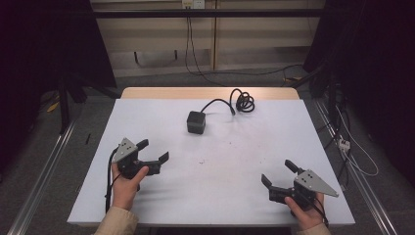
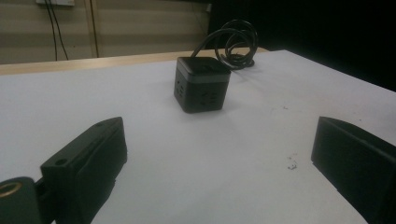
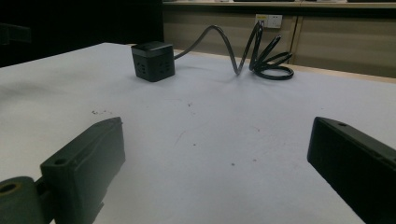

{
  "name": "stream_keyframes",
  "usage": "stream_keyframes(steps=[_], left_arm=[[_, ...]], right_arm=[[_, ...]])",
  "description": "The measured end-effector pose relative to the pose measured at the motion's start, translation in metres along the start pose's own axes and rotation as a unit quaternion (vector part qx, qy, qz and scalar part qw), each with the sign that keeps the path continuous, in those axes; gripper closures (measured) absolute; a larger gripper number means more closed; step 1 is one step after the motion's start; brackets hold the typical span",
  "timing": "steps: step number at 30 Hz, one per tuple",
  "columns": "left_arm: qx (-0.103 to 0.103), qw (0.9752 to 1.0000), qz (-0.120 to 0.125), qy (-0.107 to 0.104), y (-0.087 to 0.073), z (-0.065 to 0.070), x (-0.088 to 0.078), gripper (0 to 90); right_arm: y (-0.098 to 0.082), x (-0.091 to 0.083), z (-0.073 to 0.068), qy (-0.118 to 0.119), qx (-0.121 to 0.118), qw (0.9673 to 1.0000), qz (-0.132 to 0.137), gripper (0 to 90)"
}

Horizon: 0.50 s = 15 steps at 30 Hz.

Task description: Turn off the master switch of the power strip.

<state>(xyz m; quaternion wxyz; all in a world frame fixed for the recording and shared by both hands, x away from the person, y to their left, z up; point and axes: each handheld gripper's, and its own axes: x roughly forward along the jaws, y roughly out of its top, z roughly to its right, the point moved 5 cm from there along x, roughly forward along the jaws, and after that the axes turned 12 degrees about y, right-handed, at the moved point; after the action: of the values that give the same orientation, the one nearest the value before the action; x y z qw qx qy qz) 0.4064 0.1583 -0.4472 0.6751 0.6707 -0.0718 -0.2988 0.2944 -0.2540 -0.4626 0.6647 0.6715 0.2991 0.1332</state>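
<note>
A black cube-shaped power socket [image 1: 195, 121] stands on the white table sheet [image 1: 210, 196], toward the far middle. Its black cable [image 1: 241, 101] runs right and lies coiled near the far edge. In the left gripper view the cube [image 2: 201, 84] stands ahead of the jaws, with the coil [image 2: 233, 43] behind it. In the right gripper view the cube [image 3: 153, 60] is far off to the left and the coiled cable [image 3: 266, 58] lies to the right. My left gripper [image 1: 153, 149] is open near the left side. My right gripper [image 1: 278, 172] is open near the front right. Both hold nothing.
The white sheet covers a wooden table [image 1: 210, 92] whose far edge shows bare. Small dark specks [image 1: 200, 161] mark the sheet's middle. Metal rails [image 1: 44, 171] run along the floor at both sides. Cables [image 1: 352, 152] lie on the floor at the right.
</note>
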Motion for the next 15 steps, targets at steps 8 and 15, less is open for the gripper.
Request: stream_keyframes(steps=[8, 15], left_arm=[[0.007, 0.9999, -0.011, -0.009, 0.005, 0.006, 0.015, 3.4], [0.009, 0.9997, -0.013, -0.017, 0.011, 0.010, 0.026, 3.9]], right_arm=[[0.000, -0.001, 0.001, -0.002, 0.002, 1.0000, 0.001, 3.6], [0.000, 0.000, 0.001, 0.000, -0.001, 1.0000, -0.001, 3.6]])
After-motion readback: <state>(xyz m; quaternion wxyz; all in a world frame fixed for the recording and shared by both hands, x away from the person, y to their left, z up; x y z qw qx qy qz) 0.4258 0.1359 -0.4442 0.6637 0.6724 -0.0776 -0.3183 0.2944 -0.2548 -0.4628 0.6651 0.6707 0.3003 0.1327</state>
